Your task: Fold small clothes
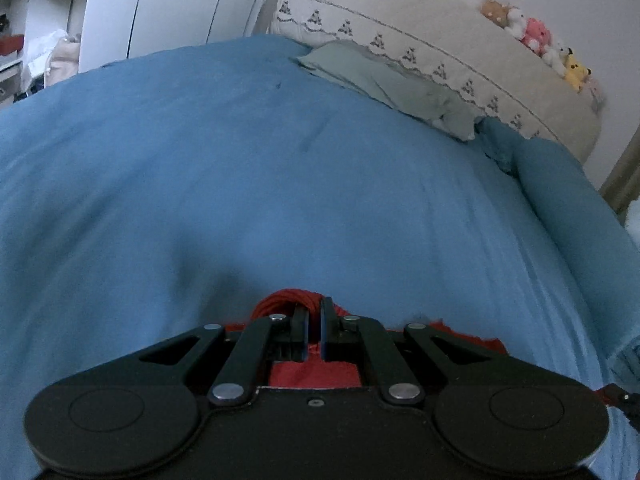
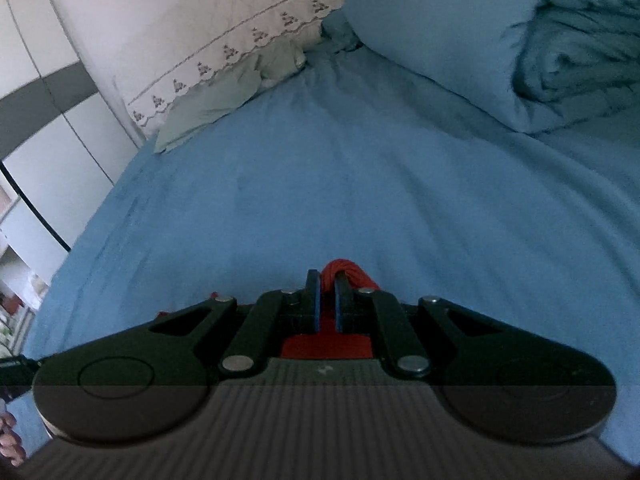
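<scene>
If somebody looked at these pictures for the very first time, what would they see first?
Probably the bright red cloth, bunched up and pinched in the left gripper low in the picture, and pinched in the right gripper too. It pops against the big blue bedsheet that fills nearly everything. Next, the row of little plush toys on top of the cream headboard, far up on the right in the left view.

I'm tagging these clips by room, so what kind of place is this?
Most likely a bedroom. A bed with a blue sheet fills both views, a lace-trimmed pillow leans at its head, small plush toys sit on top of it, and white wardrobe doors stand behind.
</scene>
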